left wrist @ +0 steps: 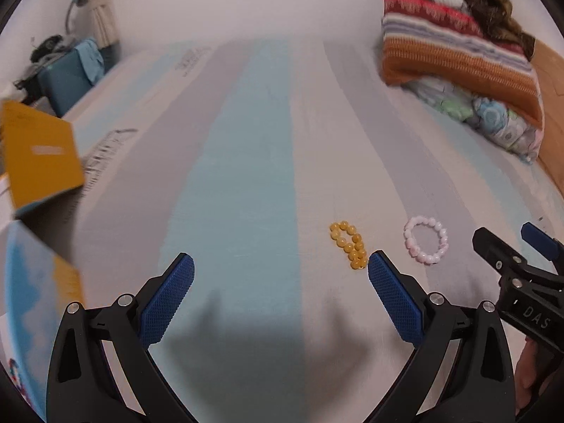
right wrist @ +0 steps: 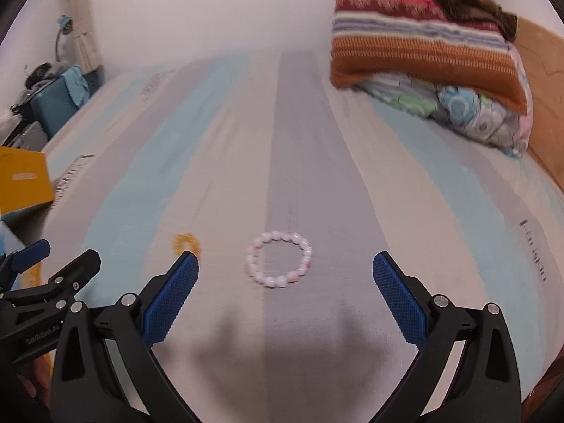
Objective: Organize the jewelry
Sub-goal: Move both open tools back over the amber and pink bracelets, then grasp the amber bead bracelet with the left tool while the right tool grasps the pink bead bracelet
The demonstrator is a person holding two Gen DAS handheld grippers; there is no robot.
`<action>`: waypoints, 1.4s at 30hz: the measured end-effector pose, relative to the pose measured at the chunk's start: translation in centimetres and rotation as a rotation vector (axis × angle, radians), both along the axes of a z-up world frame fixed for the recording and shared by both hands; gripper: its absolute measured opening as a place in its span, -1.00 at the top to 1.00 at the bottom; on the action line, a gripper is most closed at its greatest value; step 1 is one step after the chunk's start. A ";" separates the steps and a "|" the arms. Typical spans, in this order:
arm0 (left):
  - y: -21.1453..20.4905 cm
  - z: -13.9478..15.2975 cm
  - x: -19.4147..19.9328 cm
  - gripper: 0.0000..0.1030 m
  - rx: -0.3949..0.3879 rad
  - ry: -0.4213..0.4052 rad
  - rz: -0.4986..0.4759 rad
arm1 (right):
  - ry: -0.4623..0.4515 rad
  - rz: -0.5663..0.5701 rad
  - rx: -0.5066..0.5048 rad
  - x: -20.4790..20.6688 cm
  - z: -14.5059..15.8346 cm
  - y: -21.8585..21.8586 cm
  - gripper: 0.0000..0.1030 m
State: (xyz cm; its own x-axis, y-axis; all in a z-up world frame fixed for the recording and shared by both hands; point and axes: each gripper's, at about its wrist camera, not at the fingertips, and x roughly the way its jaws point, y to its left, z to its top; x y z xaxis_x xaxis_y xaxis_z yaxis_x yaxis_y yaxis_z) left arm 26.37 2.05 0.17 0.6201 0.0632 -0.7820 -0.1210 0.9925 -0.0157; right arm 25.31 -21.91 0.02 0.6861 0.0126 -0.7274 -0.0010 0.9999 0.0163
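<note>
Left gripper (left wrist: 281,269): its blue-padded fingers (left wrist: 169,299) are spread wide and hold nothing; they hover over the bed's striped sheet (left wrist: 246,141).
Right gripper (right wrist: 285,269): its fingers (right wrist: 400,303) are likewise spread wide and empty, over the same sheet.
Yellow bead bracelet (left wrist: 348,244): lies folded on the sheet, just beside the tip of the left gripper's right-hand finger; whether they touch is hard to tell. In the right wrist view it is blurred and partly hidden behind a finger tip.
Pink bead bracelet (right wrist: 279,259): lies in an open ring on a grey stripe, ahead of the right gripper and between the lines of its two fingers, apart from both. It sits near the yellow one, not touching.
Box (left wrist: 42,158): a yellow carton with a blue-and-white side stands at the bed's left edge; its contents and its label are too blurred to read.
Writing: the right gripper's body reads "DAS"; dark print on the sheet cannot be made out.
Pillows (right wrist: 423,53): a striped orange-and-red one is stacked on a floral one at the far right.
</note>
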 end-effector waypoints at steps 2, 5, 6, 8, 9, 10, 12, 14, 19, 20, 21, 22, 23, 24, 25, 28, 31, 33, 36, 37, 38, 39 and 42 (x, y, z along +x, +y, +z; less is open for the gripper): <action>-0.5 -1.2 1.7 -0.89 -0.010 0.034 -0.009 | 0.049 -0.003 0.008 1.8 -1.4 -0.8 -0.71; -1.1 -2.9 4.1 -0.89 -0.037 0.067 -0.010 | 0.113 0.000 0.036 3.7 -3.3 -1.8 -0.56; -1.4 -3.3 4.7 -0.88 -0.032 0.073 -0.010 | 0.125 -0.001 0.039 4.1 -3.7 -2.1 -0.55; -1.8 -4.7 6.1 -0.87 -0.007 0.100 -0.005 | 0.143 -0.005 0.029 5.0 -4.7 -2.5 -0.48; -1.9 -5.2 6.5 -0.86 -0.001 0.108 0.001 | 0.152 -0.006 0.026 5.4 -5.1 -2.6 -0.46; -1.9 -5.7 7.0 -0.86 0.000 0.117 0.006 | 0.163 -0.004 0.029 5.7 -5.4 -2.8 -0.42; -1.8 -6.6 7.7 -0.86 -0.001 0.132 0.017 | 0.180 0.002 0.038 6.2 -6.1 -3.0 -0.36; -1.7 -7.3 8.0 -0.86 -0.006 0.143 0.021 | 0.194 -0.005 0.048 6.7 -6.8 -3.4 -0.27; -1.7 -8.5 8.6 -0.85 0.008 0.157 0.017 | 0.230 -0.021 0.078 7.2 -8.0 -4.0 -0.02; -1.8 -8.5 8.6 -0.85 0.011 0.154 0.017 | 0.229 -0.026 0.072 7.1 -8.2 -4.0 0.04; -1.9 -8.5 8.5 -0.78 0.010 0.155 0.014 | 0.228 -0.028 0.067 7.2 -8.2 -4.1 0.08; -2.0 -8.3 8.4 -0.69 0.008 0.157 0.004 | 0.227 -0.029 0.063 7.1 -8.2 -4.1 0.16; -2.2 -8.2 8.3 -0.63 0.010 0.157 -0.007 | 0.226 -0.029 0.063 7.1 -8.2 -4.1 0.28; -2.3 -8.1 8.1 -0.50 0.011 0.158 -0.017 | 0.227 -0.029 0.064 7.0 -8.1 -4.2 0.33; -2.5 -7.9 8.0 -0.37 0.011 0.158 -0.029 | 0.228 -0.029 0.062 6.9 -8.1 -4.1 0.45; -2.7 -7.7 7.8 -0.07 -0.004 0.155 -0.061 | 0.230 -0.027 0.058 6.8 -8.1 -4.0 0.69; -2.9 -7.6 7.5 0.34 -0.017 0.159 -0.093 | 0.230 -0.031 0.066 6.8 -8.0 -4.2 0.80; -3.2 -7.6 7.5 0.63 -0.031 0.165 -0.115 | 0.228 -0.031 0.075 6.7 -7.9 -4.3 0.80; -3.6 -7.3 6.9 0.82 -0.038 0.165 -0.143 | 0.218 -0.030 0.090 6.7 -7.6 -4.6 0.80; -3.5 -7.3 6.8 0.82 -0.052 0.166 -0.148 | 0.216 -0.029 0.095 6.7 -7.5 -4.7 0.80; -3.3 -7.1 6.6 0.83 -0.077 0.167 -0.155 | 0.203 -0.027 0.105 6.5 -7.1 -4.8 0.80; -3.2 -7.0 6.4 0.83 -0.098 0.167 -0.161 | 0.194 -0.027 0.110 6.4 -6.9 -4.9 0.80; -3.1 -6.1 5.7 0.83 -0.097 0.151 -0.158 | 0.166 -0.021 0.126 5.7 -5.9 -5.0 0.80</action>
State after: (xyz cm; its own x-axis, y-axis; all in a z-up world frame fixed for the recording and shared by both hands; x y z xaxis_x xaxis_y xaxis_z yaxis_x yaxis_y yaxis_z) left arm 32.03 -1.02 -5.95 0.4915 -0.1054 -0.8645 0.0275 0.9940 -0.1056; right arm 31.02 -26.93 -5.91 0.5577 0.0970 -0.8244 0.0332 0.9897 0.1390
